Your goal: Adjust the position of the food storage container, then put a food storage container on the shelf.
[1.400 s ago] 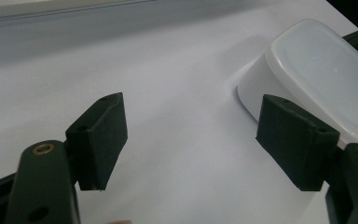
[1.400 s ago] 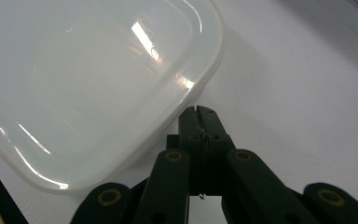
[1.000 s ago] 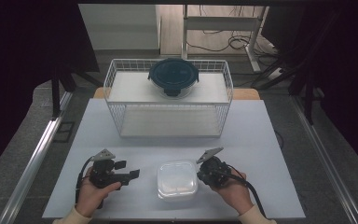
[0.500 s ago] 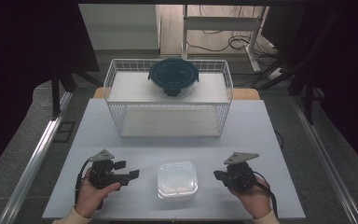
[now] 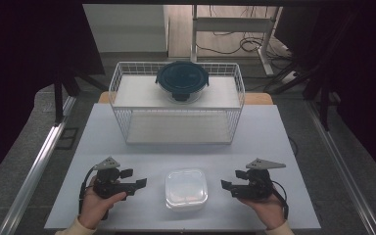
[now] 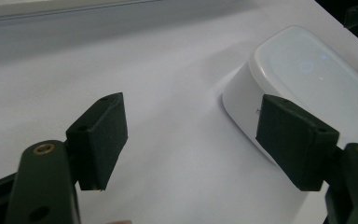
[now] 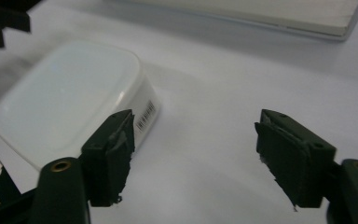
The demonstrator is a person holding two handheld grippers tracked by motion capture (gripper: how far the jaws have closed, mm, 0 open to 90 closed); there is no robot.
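A white, rounded-square lidded container (image 5: 186, 190) lies on the white table (image 5: 274, 142) near its front edge, between my two grippers. My left gripper (image 5: 133, 178) stands open just left of it, jaws pointing at it. In the left gripper view the container (image 6: 307, 74) lies ahead to the right, partly behind the right jaw of the left gripper (image 6: 191, 140). My right gripper (image 5: 232, 179) is open a short way right of the container, not touching it. The right gripper view has the container (image 7: 70, 93), with a barcode label, ahead to the left of the right gripper (image 7: 193, 156).
A white wire basket (image 5: 122, 112) stands across the back half of the table. A dark round lidded container (image 5: 182, 81) sits at its back middle. Metal rails and dark floor flank the table. The other gripper (image 7: 2, 18) shows at the top left of the right gripper view.
My right gripper has drawn back to the right, away from the white container's edge. The left gripper and the container have stayed where they were.
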